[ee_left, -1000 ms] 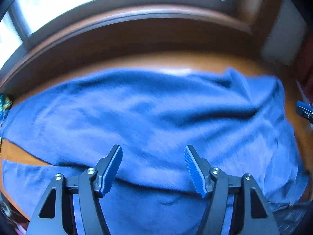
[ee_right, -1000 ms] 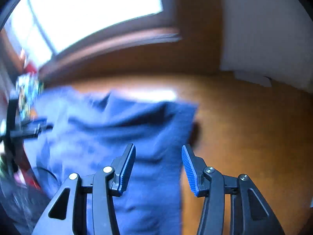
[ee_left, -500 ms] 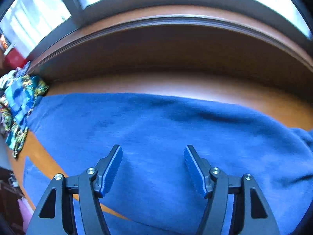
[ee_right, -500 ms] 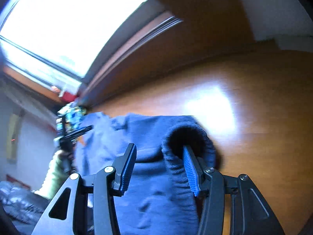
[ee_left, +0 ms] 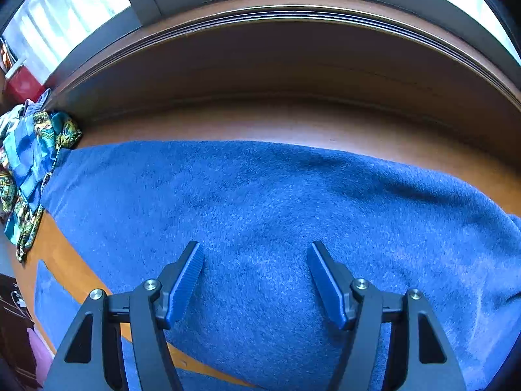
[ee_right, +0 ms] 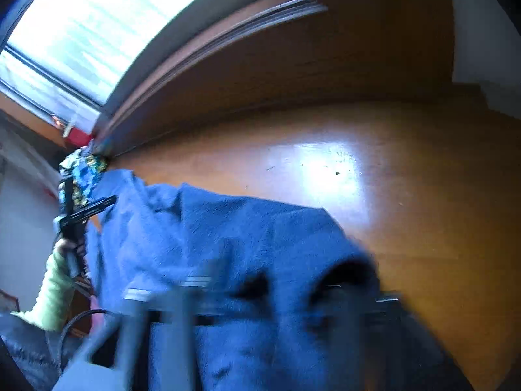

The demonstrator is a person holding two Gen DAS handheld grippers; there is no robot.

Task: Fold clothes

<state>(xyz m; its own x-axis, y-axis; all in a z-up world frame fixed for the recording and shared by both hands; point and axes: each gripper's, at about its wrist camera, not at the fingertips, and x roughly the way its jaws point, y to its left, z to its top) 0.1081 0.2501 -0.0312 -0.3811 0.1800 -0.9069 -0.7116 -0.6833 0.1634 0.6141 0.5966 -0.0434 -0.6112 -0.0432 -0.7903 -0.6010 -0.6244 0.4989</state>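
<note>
One fuzzy blue garment (ee_left: 293,215), spread, lightly rumpled

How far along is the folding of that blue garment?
Early on. Done: the blue garment is spread on the wooden table. In hand: the left gripper hovers open above it; the right gripper is a blur at its edge, grip unclear. Left: no neat fold shows.

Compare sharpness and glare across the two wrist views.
Left wrist view: sharp, blue garment fibres crisp, bright window overhead, strong fisheye bending. Right wrist view: right gripper smeared by motion blur, jaws unreadable; window glare patch on the wooden table.
</note>
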